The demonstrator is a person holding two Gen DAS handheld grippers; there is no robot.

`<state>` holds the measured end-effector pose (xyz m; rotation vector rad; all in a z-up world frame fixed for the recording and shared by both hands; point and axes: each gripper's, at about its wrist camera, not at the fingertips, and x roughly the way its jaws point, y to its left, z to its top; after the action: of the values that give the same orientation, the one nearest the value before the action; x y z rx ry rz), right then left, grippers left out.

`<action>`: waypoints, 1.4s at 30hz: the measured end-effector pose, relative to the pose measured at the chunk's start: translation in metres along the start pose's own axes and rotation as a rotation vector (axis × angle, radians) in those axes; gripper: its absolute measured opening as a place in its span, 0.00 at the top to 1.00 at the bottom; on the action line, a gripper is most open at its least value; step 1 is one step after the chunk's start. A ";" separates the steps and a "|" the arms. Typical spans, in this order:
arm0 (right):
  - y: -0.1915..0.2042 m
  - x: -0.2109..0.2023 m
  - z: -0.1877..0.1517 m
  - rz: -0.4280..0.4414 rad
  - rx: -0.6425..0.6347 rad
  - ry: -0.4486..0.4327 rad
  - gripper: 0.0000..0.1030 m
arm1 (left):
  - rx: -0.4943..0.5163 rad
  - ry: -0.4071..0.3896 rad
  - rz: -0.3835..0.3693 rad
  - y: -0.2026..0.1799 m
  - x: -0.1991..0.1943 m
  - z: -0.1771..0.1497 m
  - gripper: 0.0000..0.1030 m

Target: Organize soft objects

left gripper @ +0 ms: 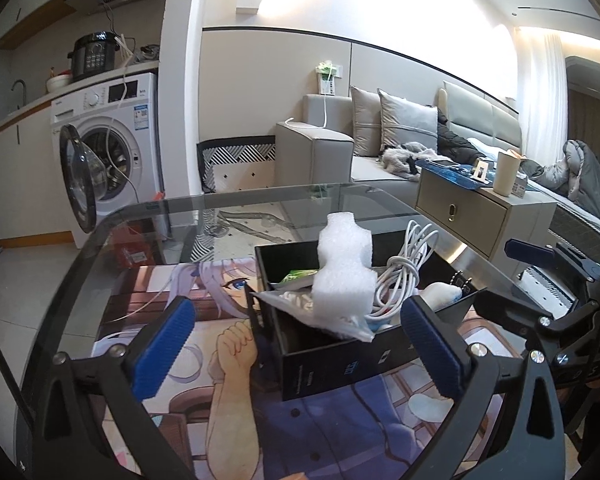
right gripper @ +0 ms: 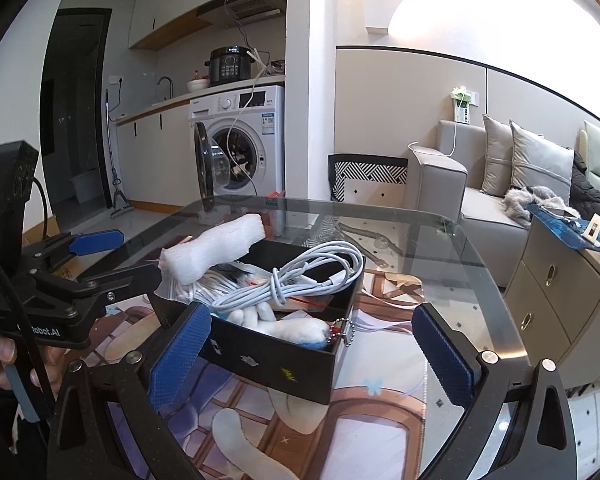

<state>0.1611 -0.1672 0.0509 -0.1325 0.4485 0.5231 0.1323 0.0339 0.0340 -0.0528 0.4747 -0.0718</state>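
A black open box sits on a printed mat on the glass table. Inside it, a white foam piece sticks up over the rim. A coiled white cable, a clear plastic bag and a white plush with a ball chain also lie in it. My left gripper is open in front of the box, its blue pads clear of it. My right gripper is open too, facing the box's other side and holding nothing.
The glass table carries a printed mat. Beyond it stand a washing machine with its door open, a grey sofa with cushions and a beige drawer cabinet. A hand holds the left gripper's handle.
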 end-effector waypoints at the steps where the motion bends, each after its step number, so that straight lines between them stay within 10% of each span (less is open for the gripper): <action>1: 0.000 0.000 -0.001 0.005 0.004 -0.005 0.01 | 0.001 -0.004 0.010 0.000 0.000 -0.002 0.00; 42: 0.005 0.004 -0.012 0.014 0.001 -0.030 0.01 | -0.026 -0.017 0.044 0.007 0.005 -0.019 0.00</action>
<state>0.1570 -0.1644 0.0387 -0.1203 0.4203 0.5383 0.1283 0.0396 0.0147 -0.0681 0.4592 -0.0217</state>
